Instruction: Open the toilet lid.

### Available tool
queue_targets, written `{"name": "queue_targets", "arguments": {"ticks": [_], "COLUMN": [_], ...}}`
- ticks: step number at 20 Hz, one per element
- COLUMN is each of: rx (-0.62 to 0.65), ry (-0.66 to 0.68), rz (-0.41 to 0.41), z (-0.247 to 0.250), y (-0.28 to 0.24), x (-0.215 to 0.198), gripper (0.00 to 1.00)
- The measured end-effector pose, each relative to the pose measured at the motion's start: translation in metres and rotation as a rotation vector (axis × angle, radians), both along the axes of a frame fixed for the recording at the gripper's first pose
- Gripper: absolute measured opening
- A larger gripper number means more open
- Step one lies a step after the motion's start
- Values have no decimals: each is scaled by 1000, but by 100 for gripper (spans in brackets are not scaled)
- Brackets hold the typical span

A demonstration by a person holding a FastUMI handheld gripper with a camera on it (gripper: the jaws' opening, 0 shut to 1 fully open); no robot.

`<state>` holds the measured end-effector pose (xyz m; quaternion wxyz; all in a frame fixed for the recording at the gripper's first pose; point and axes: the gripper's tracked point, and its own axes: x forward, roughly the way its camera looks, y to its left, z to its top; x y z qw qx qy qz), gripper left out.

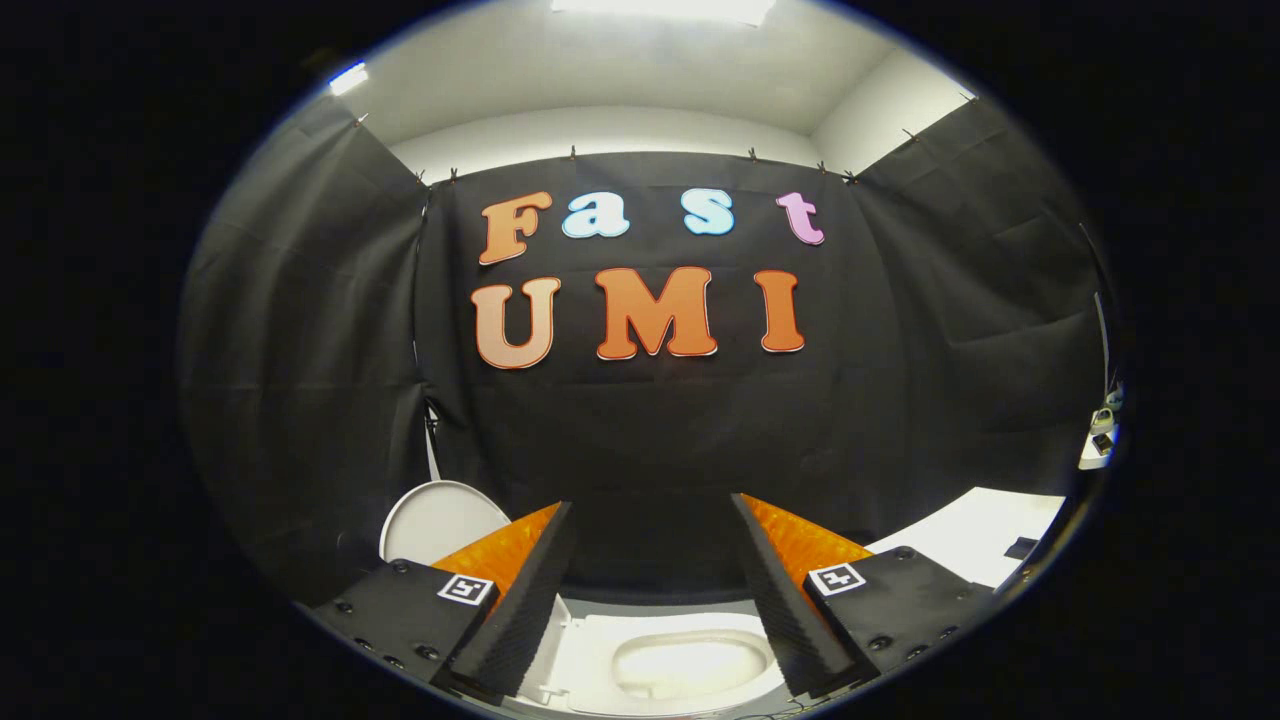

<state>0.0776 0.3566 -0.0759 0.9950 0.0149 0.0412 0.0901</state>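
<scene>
- Toilet lid (440,520) is seen raised, a white rounded panel standing up beyond the left finger, against the black cloth wall (640,430); its lower part is hidden behind that finger and its black mount.
- Toilet seat (600,660) and the pale, brightly lit bowl (690,662) are seen low down between the two fingers; the bowl's inside is washed out by glare, and the near rim is cut off.
- Whether the lid rests against the wall or a tank cannot be told, since the hinge area is covered by the left finger.
- Gripper (652,515) is held with its fingers spread wide apart; nothing is pinched between them, and neither finger is seen touching the toilet.
- Fingers (520,600) are shown as black ribbed pads with orange backs, each mount carrying a small square marker.
- White surface (985,535) is seen beyond the right finger, with a small dark item on it too small to identify.
- Small objects (1100,430) at the far right are distorted and cannot be made out.
- Ceiling light (665,8) is cut off at the top.
</scene>
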Motion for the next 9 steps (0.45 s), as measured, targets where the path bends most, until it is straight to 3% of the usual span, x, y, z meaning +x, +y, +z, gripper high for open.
{"name": "queue_targets", "arguments": {"ticks": [9], "rx": [1], "ry": [4], "rz": [2], "z": [-2], "y": [-1], "x": [-2], "gripper": [98]}}
